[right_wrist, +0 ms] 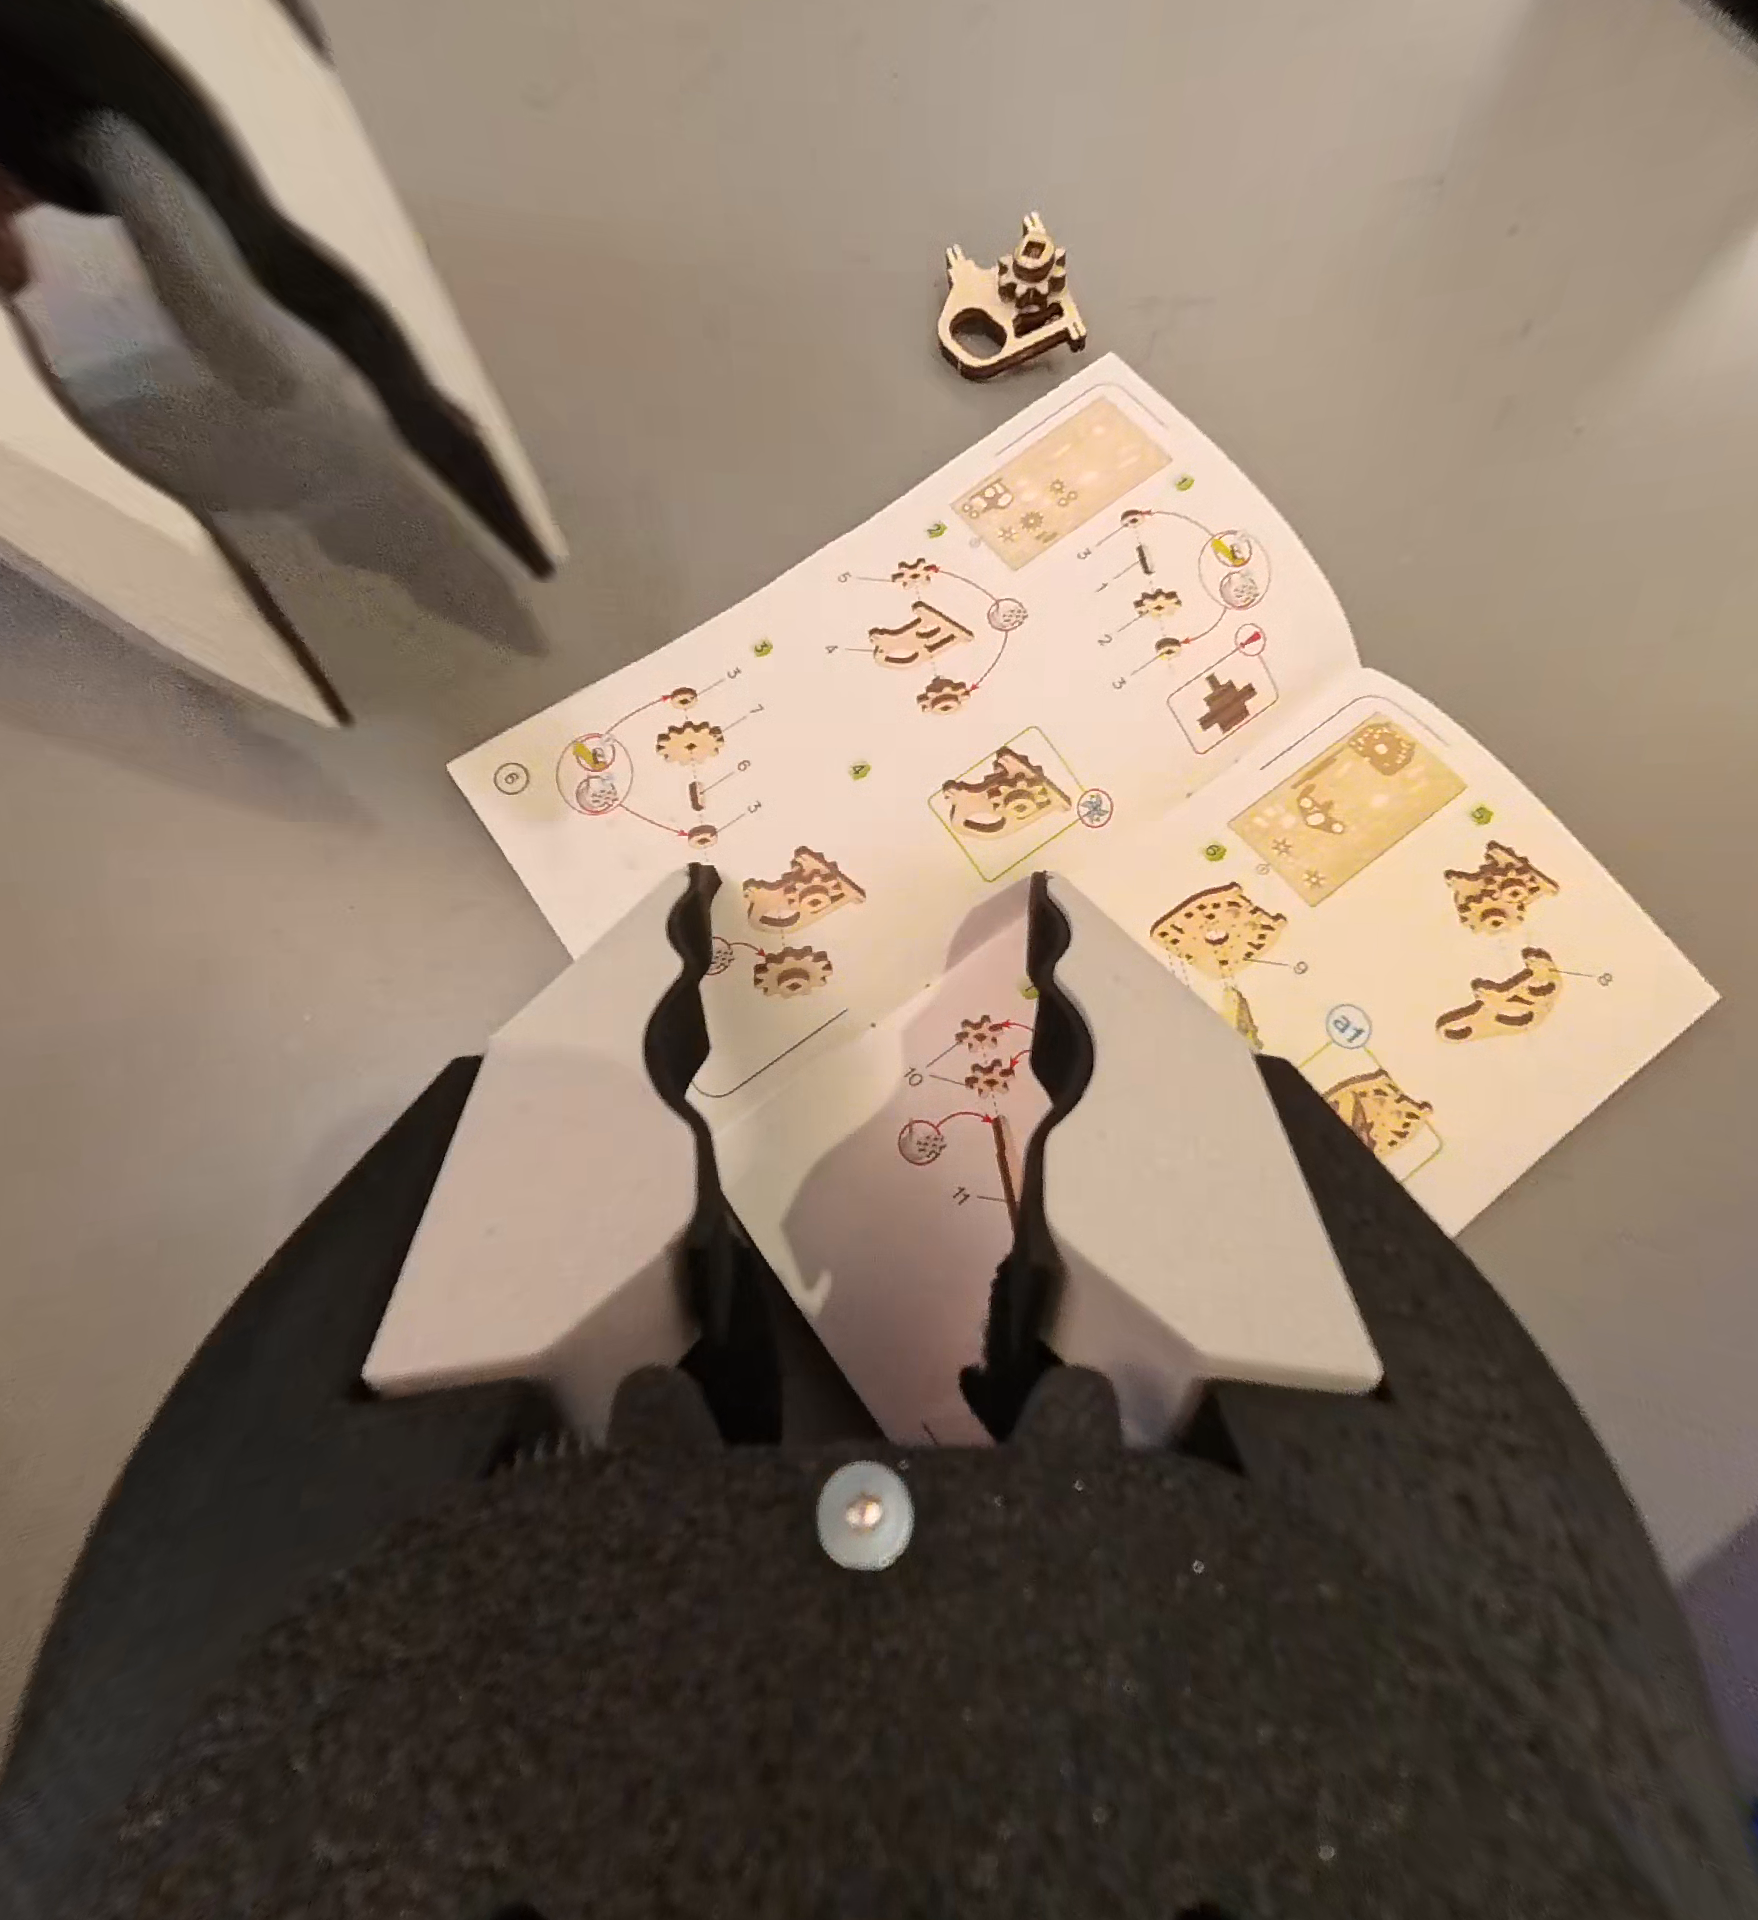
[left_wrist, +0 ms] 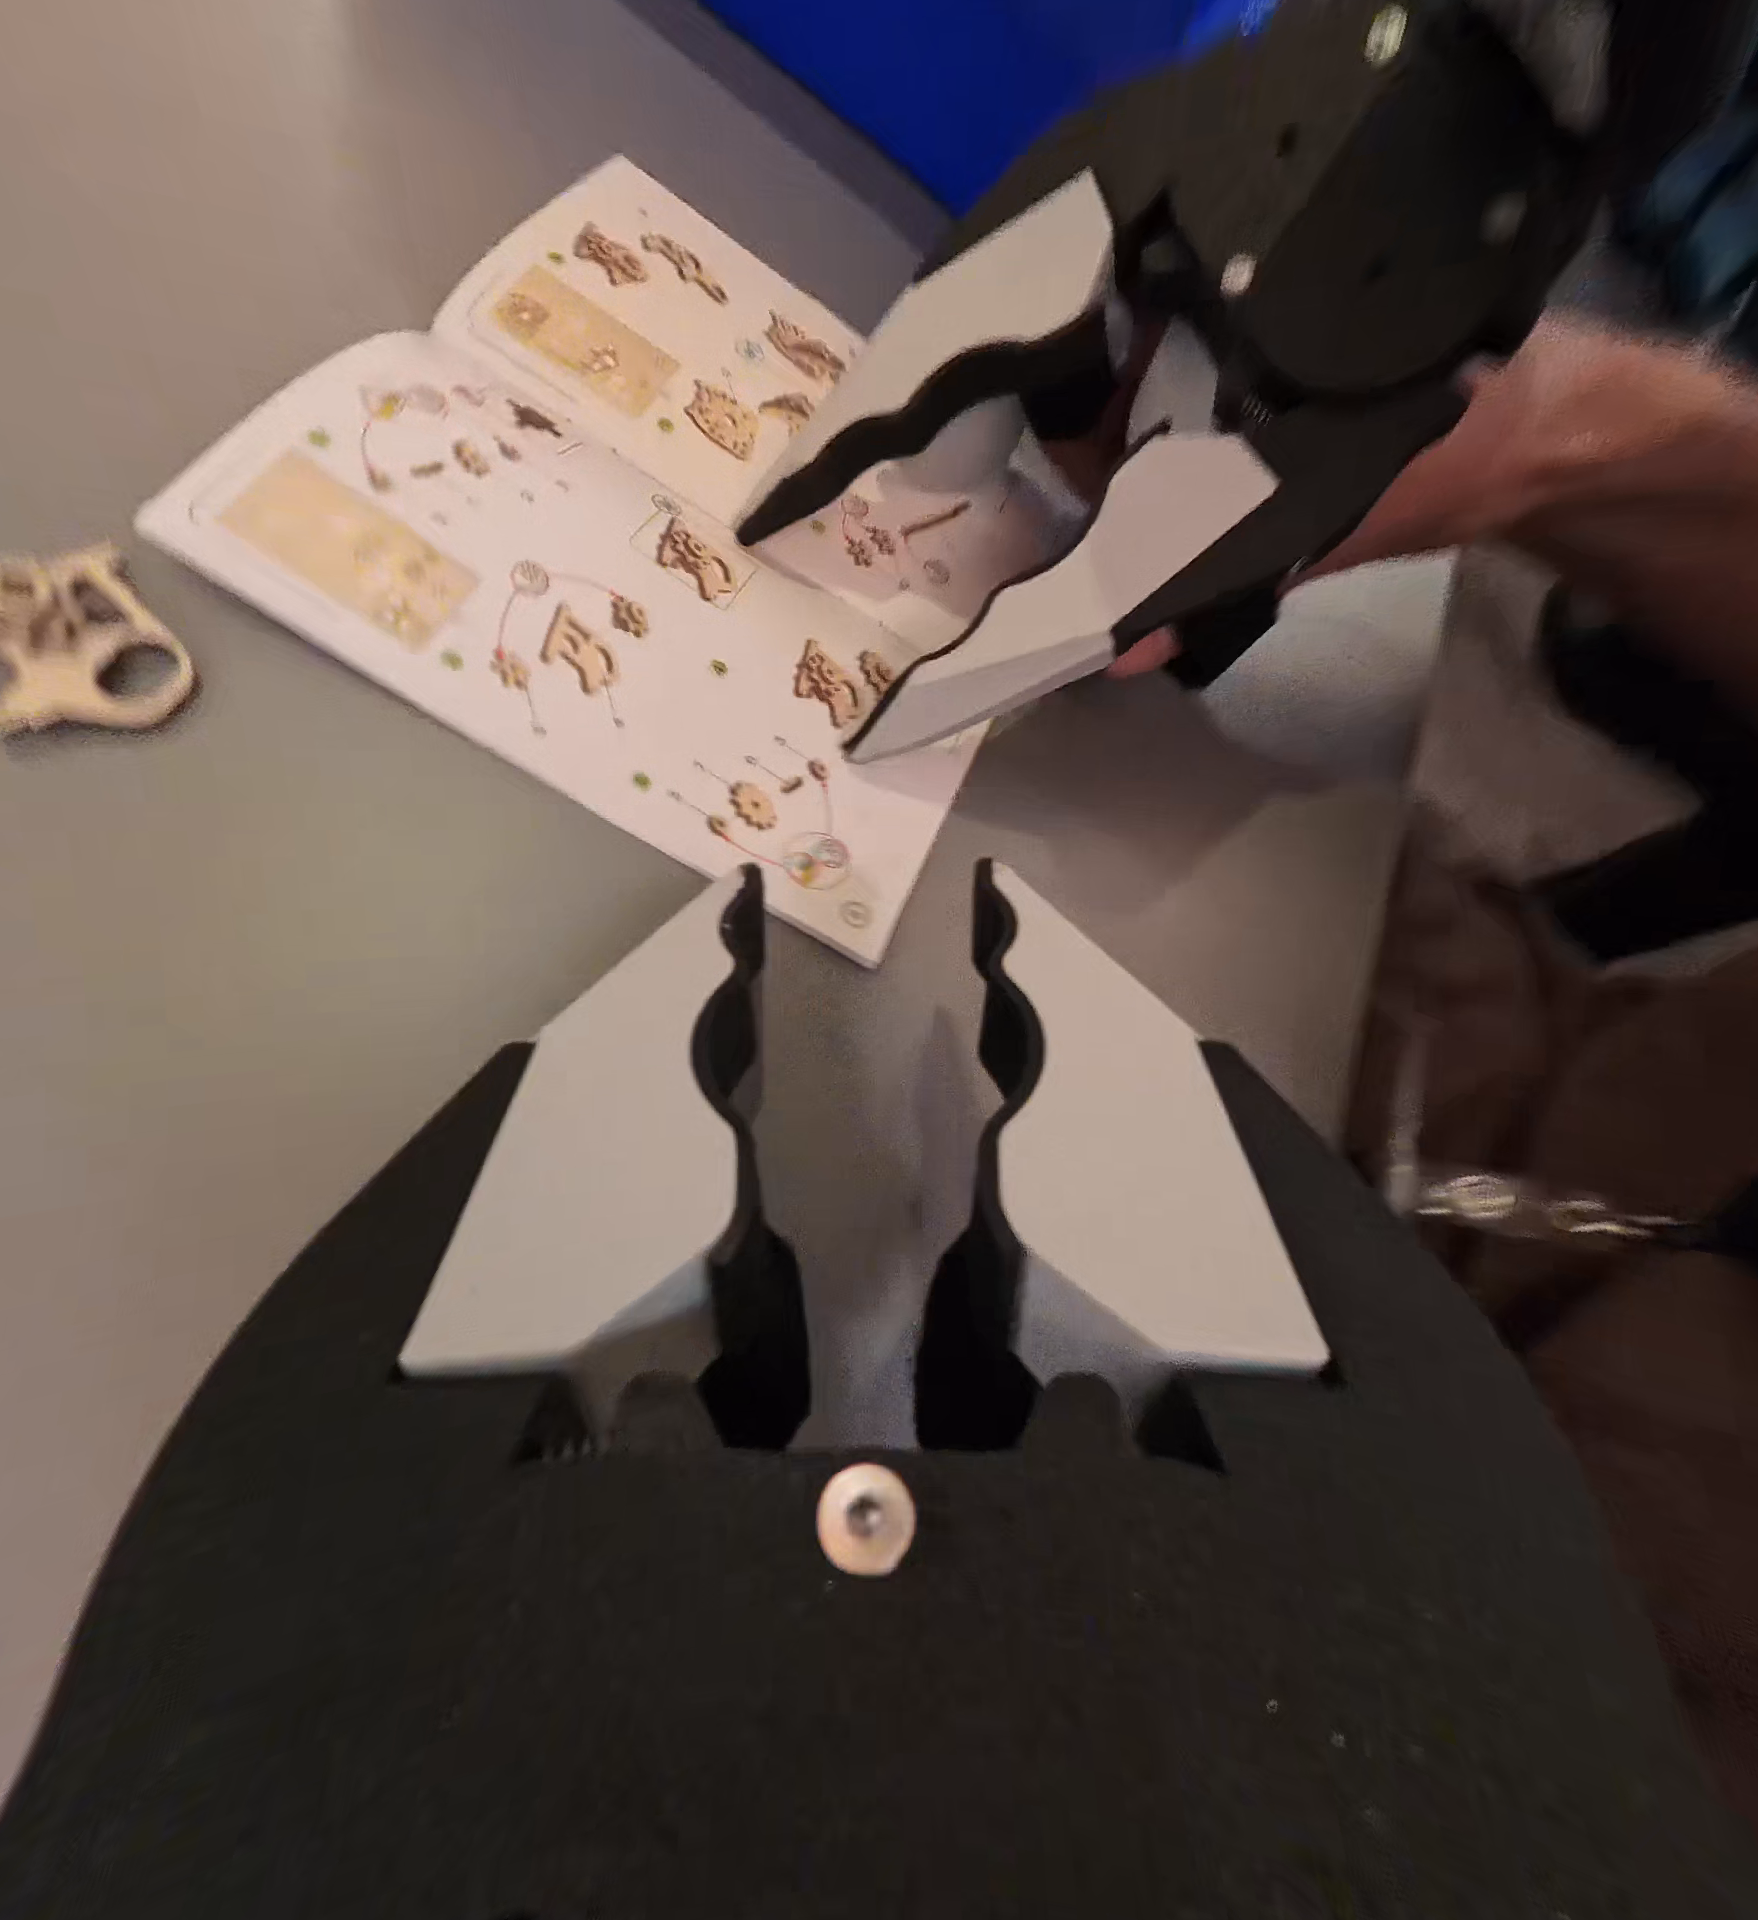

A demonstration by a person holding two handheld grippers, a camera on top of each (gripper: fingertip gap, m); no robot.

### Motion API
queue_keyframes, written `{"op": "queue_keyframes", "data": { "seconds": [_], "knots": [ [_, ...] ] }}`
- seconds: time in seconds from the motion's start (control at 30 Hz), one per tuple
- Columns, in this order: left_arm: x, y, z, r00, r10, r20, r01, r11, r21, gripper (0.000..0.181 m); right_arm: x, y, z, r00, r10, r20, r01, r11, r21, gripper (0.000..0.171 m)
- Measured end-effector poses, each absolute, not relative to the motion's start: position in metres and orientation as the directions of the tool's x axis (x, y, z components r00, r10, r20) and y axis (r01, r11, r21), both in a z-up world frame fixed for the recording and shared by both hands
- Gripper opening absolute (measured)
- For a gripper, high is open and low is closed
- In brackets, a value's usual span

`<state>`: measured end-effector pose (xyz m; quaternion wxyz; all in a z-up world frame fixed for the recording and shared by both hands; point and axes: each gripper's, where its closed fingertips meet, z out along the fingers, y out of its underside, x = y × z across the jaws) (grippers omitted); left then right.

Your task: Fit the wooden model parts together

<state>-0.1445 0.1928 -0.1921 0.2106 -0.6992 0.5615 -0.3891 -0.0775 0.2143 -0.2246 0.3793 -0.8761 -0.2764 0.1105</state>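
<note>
both wrist views look down, sharing booklet (left_wrist: 542,582).

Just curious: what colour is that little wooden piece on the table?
Pale tan wooden piece, darker brown edges; clearest in the right wrist view.

- Table (right_wrist: 958,125): plain matte grey.
- Booklet (right_wrist: 1426,727): white pages printed with tan part drawings, pale yellow panels, thin red arrows, small green dots and one black cross in a frame.
- Wooden part (right_wrist: 1010,312): light tan with darker brown cut edges.
- Right gripper (right_wrist: 864,883): grainy black body, pale grey fingers (right_wrist: 563,1143) lined with wavy black pads, a silver screw in the middle.
- Left gripper (left_wrist: 864,883): same black, pale grey and wavy black scheme.
- Panel (left_wrist: 906,83) past the table's far edge: bright blue.
</note>
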Motion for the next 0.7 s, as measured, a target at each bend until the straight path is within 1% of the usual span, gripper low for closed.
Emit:
{"op": "queue_keyframes", "data": {
  "seconds": [0.07, 0.1, 0.23, 0.33, 0.4, 0.53, 0.6, 0.7],
  "knots": [
    [-0.138, 0.203, -0.203, 0.002, -0.983, 0.185, -0.677, -0.137, -0.724, 0.047, -0.078, 0.214, -0.225, 0.822, 0.570, 0.015, 0.400, -0.558, -0.727, 0.061],
    [-0.135, 0.206, -0.206, -0.027, -0.987, 0.158, -0.685, -0.097, -0.722, 0.051, -0.078, 0.214, -0.225, 0.821, 0.571, 0.015, 0.400, -0.557, -0.728, 0.061],
    [-0.125, 0.204, -0.208, -0.126, -0.979, 0.161, -0.673, -0.035, -0.739, 0.050, -0.078, 0.214, -0.225, 0.817, 0.576, 0.015, 0.402, -0.551, -0.732, 0.061],
    [-0.127, 0.208, -0.218, -0.162, -0.981, 0.109, -0.705, 0.038, -0.708, 0.052, -0.078, 0.214, -0.225, 0.816, 0.578, 0.014, 0.402, -0.550, -0.732, 0.061],
    [-0.128, 0.208, -0.221, -0.174, -0.979, 0.104, -0.714, 0.053, -0.698, 0.053, -0.078, 0.214, -0.225, 0.815, 0.579, 0.014, 0.402, -0.548, -0.733, 0.061],
    [-0.127, 0.210, -0.222, -0.168, -0.983, 0.071, -0.704, 0.070, -0.707, 0.047, -0.077, 0.215, -0.224, 0.813, 0.581, 0.018, 0.405, -0.545, -0.734, 0.062],
    [-0.127, 0.210, -0.223, -0.168, -0.984, 0.059, -0.702, 0.077, -0.708, 0.047, -0.075, 0.213, -0.222, 0.808, 0.588, 0.038, 0.426, -0.539, -0.726, 0.065],
    [-0.127, 0.210, -0.223, -0.166, -0.985, 0.040, -0.700, 0.089, -0.708, 0.048, -0.076, 0.203, -0.204, 0.796, 0.605, -0.010, 0.376, -0.508, -0.775, 0.062]
  ]
}}
